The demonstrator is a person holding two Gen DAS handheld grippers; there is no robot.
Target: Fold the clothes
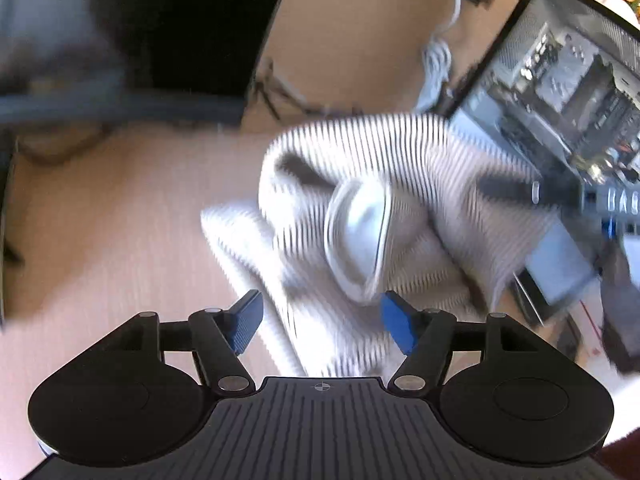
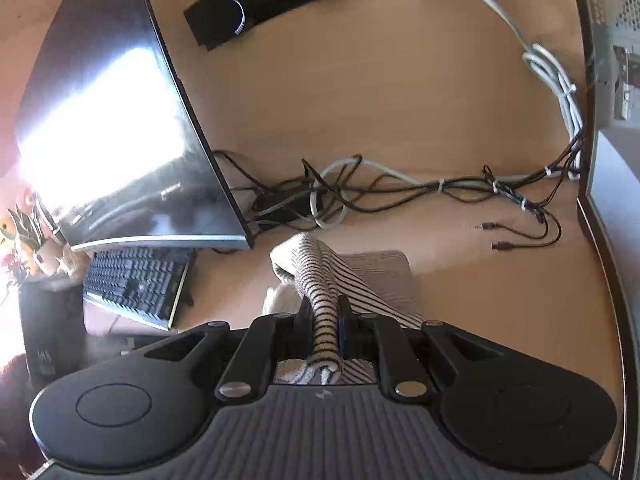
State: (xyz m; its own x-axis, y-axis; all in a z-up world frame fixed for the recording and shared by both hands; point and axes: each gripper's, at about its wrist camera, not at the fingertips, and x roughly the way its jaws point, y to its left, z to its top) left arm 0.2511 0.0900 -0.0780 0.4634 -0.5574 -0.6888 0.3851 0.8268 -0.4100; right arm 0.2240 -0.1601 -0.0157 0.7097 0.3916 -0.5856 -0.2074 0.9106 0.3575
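So the left claw point(image 1: 322, 322) is spread wide, blue pads point(image 1: 248, 322) well apart and nothing pinched between them. The striped garment point(image 1: 372, 208) sits just past its fingertips, bunched up in a loose heap on the light wood surface point(image 1: 120, 220), with some paler grey lining or a collar showing in the middle of the bundle. The whole left wrist view is smeared with motion blur, so fine detail on the cloth is hard to make out. Off to the right of the heap there's an open computer case point(image 1: 568, 92) with its insides showing, and a white cable point(image 1: 440, 60) running down the far side.

The right claw point(image 2: 325, 320) is clenched on a fold of the same striped garment point(image 2: 320, 280). The fabric runs up from between the jaws and drapes over in a ridge, with the rest lying flat on the surface point(image 2: 400, 100) just beyond. Further back there's a tangle of cables point(image 2: 360, 192), a dark monitor point(image 2: 120, 120) tilted on the left catching a lot of glare, and a black keyboard point(image 2: 136, 284) lying near-left under it. A white cable point(image 2: 552, 76) loops along the far right by the grey case point(image 2: 612, 60).
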